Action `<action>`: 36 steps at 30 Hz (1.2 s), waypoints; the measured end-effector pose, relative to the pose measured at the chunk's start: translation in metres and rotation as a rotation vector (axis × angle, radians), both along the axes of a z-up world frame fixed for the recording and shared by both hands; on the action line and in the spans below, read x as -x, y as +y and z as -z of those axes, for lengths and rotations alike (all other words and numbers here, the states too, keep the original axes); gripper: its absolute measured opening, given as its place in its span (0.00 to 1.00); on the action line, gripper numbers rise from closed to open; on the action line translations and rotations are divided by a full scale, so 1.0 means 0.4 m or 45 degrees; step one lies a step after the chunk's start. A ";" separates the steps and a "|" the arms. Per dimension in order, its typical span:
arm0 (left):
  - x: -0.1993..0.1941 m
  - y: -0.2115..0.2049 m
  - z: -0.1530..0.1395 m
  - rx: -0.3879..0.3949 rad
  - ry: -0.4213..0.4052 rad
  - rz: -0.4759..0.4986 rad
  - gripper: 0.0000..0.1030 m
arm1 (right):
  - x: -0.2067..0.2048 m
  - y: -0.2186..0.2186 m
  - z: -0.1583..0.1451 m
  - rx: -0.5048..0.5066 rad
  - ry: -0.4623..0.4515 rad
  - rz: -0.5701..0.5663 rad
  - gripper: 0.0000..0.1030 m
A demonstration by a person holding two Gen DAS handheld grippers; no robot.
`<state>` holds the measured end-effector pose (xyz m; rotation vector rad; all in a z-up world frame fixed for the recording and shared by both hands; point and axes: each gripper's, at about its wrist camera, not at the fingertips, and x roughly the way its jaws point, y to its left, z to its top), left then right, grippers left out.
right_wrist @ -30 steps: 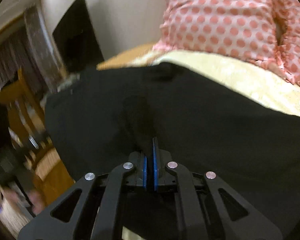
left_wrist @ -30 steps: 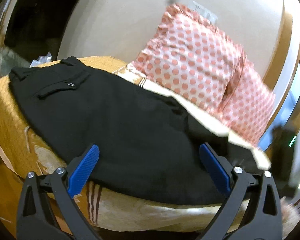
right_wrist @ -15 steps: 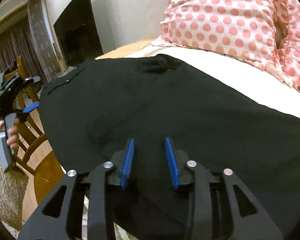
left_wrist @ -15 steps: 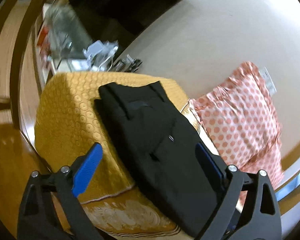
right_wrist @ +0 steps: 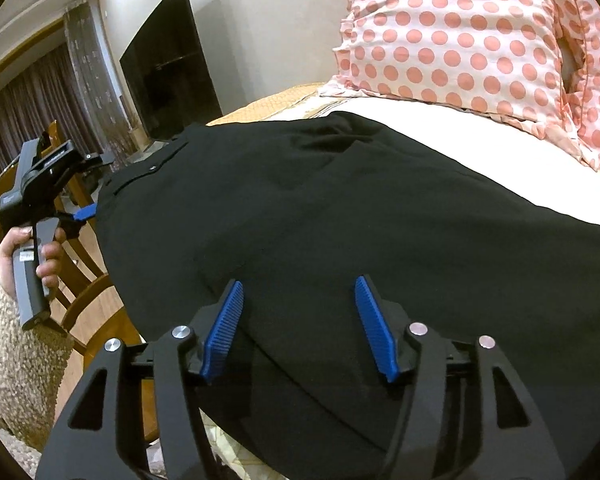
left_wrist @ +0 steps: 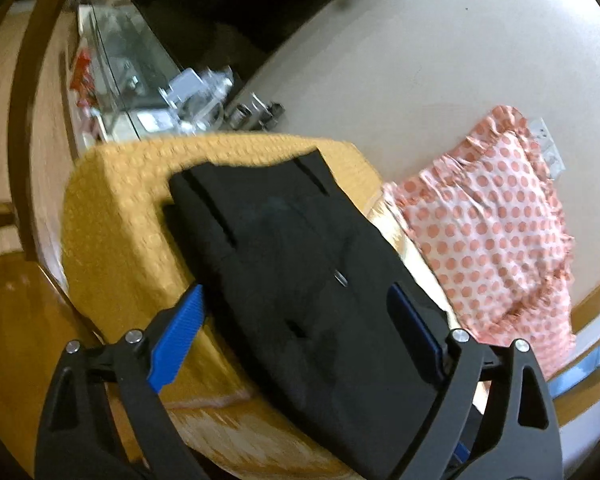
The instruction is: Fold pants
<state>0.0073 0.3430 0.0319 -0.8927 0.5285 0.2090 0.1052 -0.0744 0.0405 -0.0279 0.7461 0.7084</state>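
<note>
Black pants (left_wrist: 300, 280) lie flat on a yellow-covered cushion (left_wrist: 116, 216), waistband toward the far end; they also show in the right wrist view (right_wrist: 340, 220). My left gripper (left_wrist: 296, 308) is open and empty, held above the pants near the waistband end. My right gripper (right_wrist: 300, 292) is open and empty, its blue pads just over the black fabric. The left gripper, held in a hand, also shows in the right wrist view (right_wrist: 60, 196) at the left, beside the waistband.
A pink polka-dot pillow (left_wrist: 496, 232) leans against the wall behind the pants and shows in the right wrist view (right_wrist: 480, 32). A dark TV (right_wrist: 168, 68) and a glass stand with clutter (left_wrist: 172, 96) are beyond. Wooden chairs (right_wrist: 84, 280) stand at the left.
My right gripper was shut on the pants fabric, then opened and let go. My left gripper pulled back and swung toward the waistband end, staying open.
</note>
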 end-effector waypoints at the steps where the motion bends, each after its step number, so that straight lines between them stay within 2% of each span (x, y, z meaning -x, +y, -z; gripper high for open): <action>1: 0.002 -0.010 0.000 0.013 -0.001 0.014 0.87 | 0.001 0.000 0.000 -0.003 -0.001 -0.002 0.60; 3: -0.005 -0.029 0.005 0.076 -0.023 0.090 0.87 | 0.004 0.005 0.000 0.001 -0.010 -0.005 0.63; 5: -0.021 -0.033 0.019 0.192 -0.061 0.163 0.85 | 0.007 0.008 0.000 0.010 -0.019 -0.007 0.63; 7: -0.030 -0.027 0.019 0.180 -0.047 0.124 0.78 | 0.007 0.002 0.000 -0.003 -0.009 -0.009 0.63; 11: -0.046 0.005 0.019 0.171 -0.020 0.037 0.72 | 0.010 -0.030 -0.002 -0.072 0.025 0.006 0.63; 12: -0.048 0.007 0.021 0.164 -0.019 0.027 0.68 | 0.012 -0.041 -0.003 -0.092 0.030 0.013 0.63; 13: -0.050 0.005 0.020 0.139 -0.006 0.011 0.60 | 0.016 -0.058 -0.005 -0.118 0.035 0.024 0.63; 14: -0.055 -0.002 0.019 0.088 0.027 -0.007 0.54 | 0.019 -0.071 -0.008 -0.136 0.036 0.034 0.63; 15: -0.060 -0.008 0.019 0.044 0.063 -0.019 0.37 | 0.024 -0.088 -0.011 -0.156 0.034 0.045 0.63; 16: -0.064 -0.013 0.020 0.005 0.099 -0.030 0.25 | 0.028 -0.102 -0.015 -0.168 0.030 0.056 0.63; 18: -0.062 -0.019 0.021 -0.033 0.109 -0.032 0.19 | 0.042 -0.150 -0.028 -0.198 0.009 0.101 0.63; 20: -0.062 -0.040 -0.006 -0.128 0.117 -0.033 0.17 | 0.052 -0.197 -0.039 -0.217 -0.012 0.151 0.63; 24: -0.082 -0.148 -0.119 -0.439 0.098 0.007 0.15 | 0.067 -0.322 -0.048 -0.273 -0.034 0.312 0.63; 27: -0.109 -0.301 -0.232 -0.691 0.011 0.123 0.15 | 0.082 -0.419 -0.046 -0.313 -0.042 0.449 0.63; 28: -0.115 -0.338 -0.251 -0.740 -0.007 0.156 0.15 | 0.091 -0.460 -0.044 -0.324 -0.048 0.506 0.63; 29: -0.127 -0.415 -0.285 -0.826 -0.047 0.227 0.15 | 0.096 -0.488 -0.045 -0.331 -0.051 0.545 0.63; 32: -0.141 -0.623 -0.346 -1.005 -0.173 0.444 0.15 | 0.125 -0.576 -0.041 -0.365 -0.064 0.674 0.63; 34: -0.132 -0.762 -0.360 -1.106 -0.254 0.604 0.15 | 0.147 -0.628 -0.041 -0.391 -0.077 0.748 0.63; 36: -0.099 -0.942 -0.331 -1.232 -0.341 0.844 0.15 | 0.171 -0.674 -0.039 -0.398 -0.096 0.821 0.63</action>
